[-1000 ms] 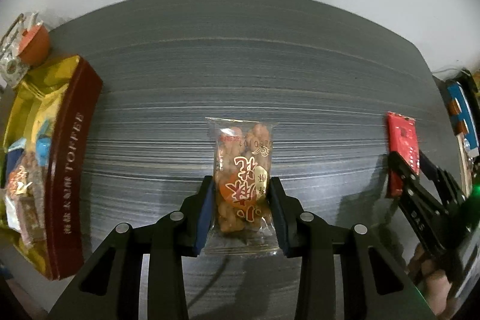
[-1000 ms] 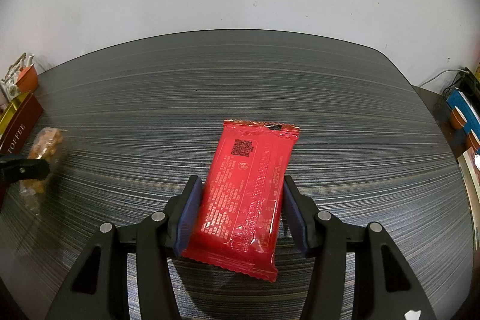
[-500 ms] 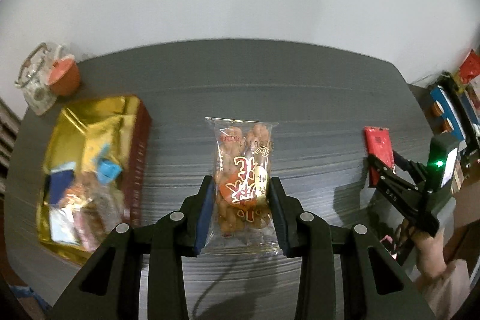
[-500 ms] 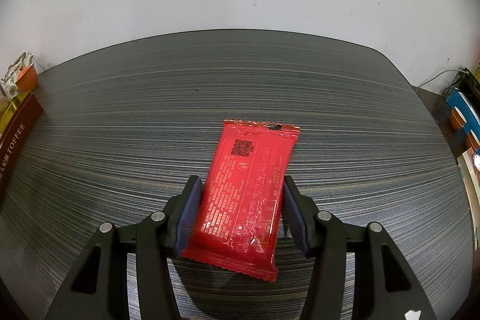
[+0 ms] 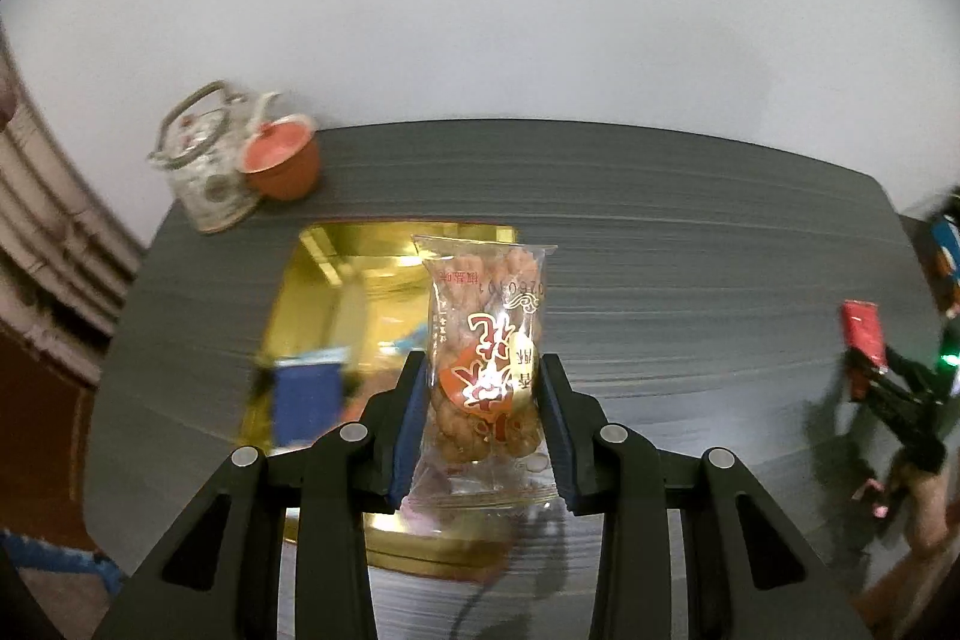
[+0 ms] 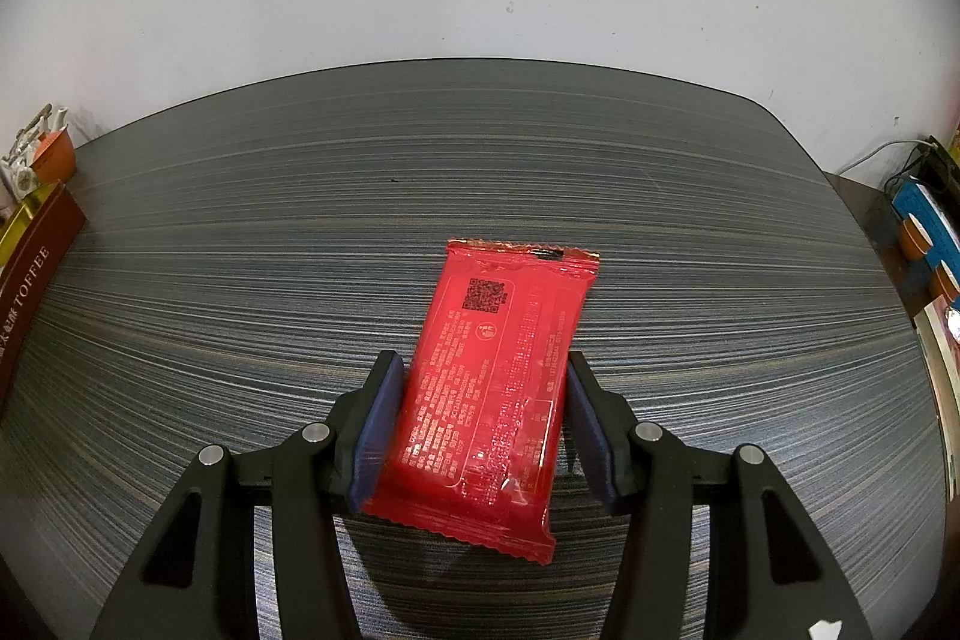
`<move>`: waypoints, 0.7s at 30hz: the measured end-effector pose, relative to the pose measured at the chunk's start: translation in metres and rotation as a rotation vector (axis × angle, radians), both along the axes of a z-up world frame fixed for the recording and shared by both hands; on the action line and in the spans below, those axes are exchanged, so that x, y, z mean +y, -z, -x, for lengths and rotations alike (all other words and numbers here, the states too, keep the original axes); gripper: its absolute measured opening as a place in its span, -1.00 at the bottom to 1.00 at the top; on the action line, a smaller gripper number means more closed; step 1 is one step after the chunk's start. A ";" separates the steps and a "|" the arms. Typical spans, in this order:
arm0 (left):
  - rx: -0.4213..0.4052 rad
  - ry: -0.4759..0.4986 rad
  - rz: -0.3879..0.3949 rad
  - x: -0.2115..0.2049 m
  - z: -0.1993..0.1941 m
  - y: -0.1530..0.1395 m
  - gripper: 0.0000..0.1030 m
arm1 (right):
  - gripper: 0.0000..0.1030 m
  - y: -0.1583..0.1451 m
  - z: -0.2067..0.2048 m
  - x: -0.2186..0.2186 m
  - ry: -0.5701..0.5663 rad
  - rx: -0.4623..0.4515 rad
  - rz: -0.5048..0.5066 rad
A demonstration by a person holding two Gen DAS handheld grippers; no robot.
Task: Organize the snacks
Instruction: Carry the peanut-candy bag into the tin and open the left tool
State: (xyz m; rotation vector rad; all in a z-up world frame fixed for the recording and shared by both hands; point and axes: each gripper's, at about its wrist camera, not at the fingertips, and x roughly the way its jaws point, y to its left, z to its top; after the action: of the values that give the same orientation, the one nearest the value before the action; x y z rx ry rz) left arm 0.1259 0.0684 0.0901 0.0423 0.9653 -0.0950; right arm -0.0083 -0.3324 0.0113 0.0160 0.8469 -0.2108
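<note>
My left gripper (image 5: 483, 400) is shut on a clear packet of fried snacks (image 5: 486, 358) with red lettering, held in the air above the gold-lined toffee box (image 5: 336, 274). The box holds several wrapped snacks, blurred here. My right gripper (image 6: 480, 412) is shut on a red snack packet (image 6: 498, 376) that rests low over the striped grey table (image 6: 240, 232). The right gripper and its red packet (image 5: 862, 334) also show at the right edge of the left wrist view. The box's brown side (image 6: 30, 268) shows at the far left of the right wrist view.
A glass teapot (image 5: 201, 166) and an orange-red cup (image 5: 282, 163) stand at the table's back left corner, behind the box. Blue boxes and cables (image 6: 924, 220) lie off the table's right side. A white wall lies behind the table.
My left gripper has lifted and swung left with the snack packet, from beside the toffee box to above it. The right gripper and red packet have not moved.
</note>
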 end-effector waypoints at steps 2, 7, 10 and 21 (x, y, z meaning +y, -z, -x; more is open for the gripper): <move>0.010 -0.022 -0.009 0.016 -0.006 0.005 -0.28 | -0.01 0.000 0.000 0.000 0.000 0.000 0.000; 0.037 -0.053 -0.014 0.041 -0.020 0.018 -0.28 | -0.01 0.000 0.000 -0.001 0.001 0.000 0.002; 0.059 -0.056 -0.038 0.049 -0.027 0.029 -0.28 | -0.01 0.000 0.000 -0.001 0.002 0.001 0.003; 0.145 -0.079 -0.021 0.069 -0.050 0.066 -0.28 | 0.00 0.000 0.000 0.000 0.004 0.002 0.006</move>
State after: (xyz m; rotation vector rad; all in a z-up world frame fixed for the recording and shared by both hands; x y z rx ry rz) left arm 0.1761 0.1376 0.0237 0.0164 1.1118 -0.0150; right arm -0.0081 -0.3323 0.0117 0.0122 0.8482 -0.2167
